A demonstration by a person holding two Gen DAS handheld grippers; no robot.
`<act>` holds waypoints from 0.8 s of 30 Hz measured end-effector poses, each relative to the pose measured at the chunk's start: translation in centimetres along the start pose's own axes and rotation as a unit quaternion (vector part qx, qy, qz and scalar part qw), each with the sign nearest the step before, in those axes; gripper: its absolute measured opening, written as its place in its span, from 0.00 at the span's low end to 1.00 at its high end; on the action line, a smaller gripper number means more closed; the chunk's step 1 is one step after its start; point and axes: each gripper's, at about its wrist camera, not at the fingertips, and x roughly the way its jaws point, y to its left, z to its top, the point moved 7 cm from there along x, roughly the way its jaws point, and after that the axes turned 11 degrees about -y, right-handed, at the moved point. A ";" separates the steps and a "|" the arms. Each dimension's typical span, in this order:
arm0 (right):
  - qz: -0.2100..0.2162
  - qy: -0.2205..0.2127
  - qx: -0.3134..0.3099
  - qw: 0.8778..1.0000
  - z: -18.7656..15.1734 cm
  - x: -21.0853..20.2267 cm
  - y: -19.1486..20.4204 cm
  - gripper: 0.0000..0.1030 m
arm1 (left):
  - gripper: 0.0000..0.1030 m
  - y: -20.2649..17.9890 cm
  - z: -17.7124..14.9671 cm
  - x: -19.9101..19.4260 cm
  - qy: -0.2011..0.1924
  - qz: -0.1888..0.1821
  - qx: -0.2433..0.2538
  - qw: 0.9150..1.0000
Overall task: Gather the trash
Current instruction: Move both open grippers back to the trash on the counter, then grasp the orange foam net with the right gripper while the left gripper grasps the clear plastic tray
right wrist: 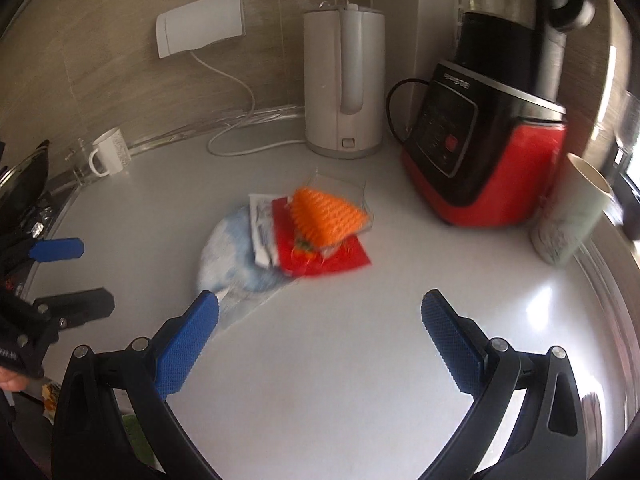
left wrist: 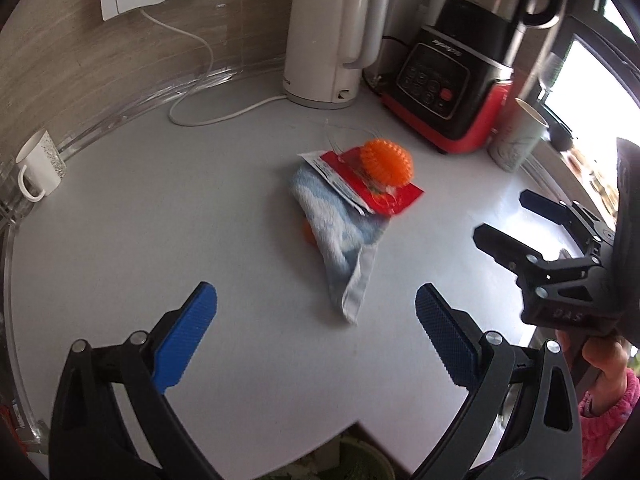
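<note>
A red and white wrapper (left wrist: 372, 188) (right wrist: 320, 256) lies in the middle of the white counter, partly on a light blue cloth (left wrist: 340, 236) (right wrist: 236, 256). An orange ribbed ball (left wrist: 386, 162) (right wrist: 328, 216) in clear plastic rests on the wrapper. My left gripper (left wrist: 316, 304) is open and empty, just short of the cloth's near tip. My right gripper (right wrist: 320, 312) is open and empty, short of the pile; it also shows at the right of the left wrist view (left wrist: 516, 220). The left gripper shows at the left edge of the right wrist view (right wrist: 68, 272).
A white kettle (left wrist: 332, 40) (right wrist: 344, 84) and a red and black blender base (left wrist: 448, 88) (right wrist: 480, 148) stand at the back. A white mug (left wrist: 38, 168) (right wrist: 110, 156) is at the left, a pale cup (left wrist: 520, 140) (right wrist: 572, 216) at the right. A green bin (left wrist: 360, 460) sits below the counter's edge.
</note>
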 end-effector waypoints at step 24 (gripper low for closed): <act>0.045 0.014 -0.032 0.998 2.3 12.1 -2.0 0.20 | 0.92 -1.7 3.2 7.6 0.030 0.019 -0.014 0.999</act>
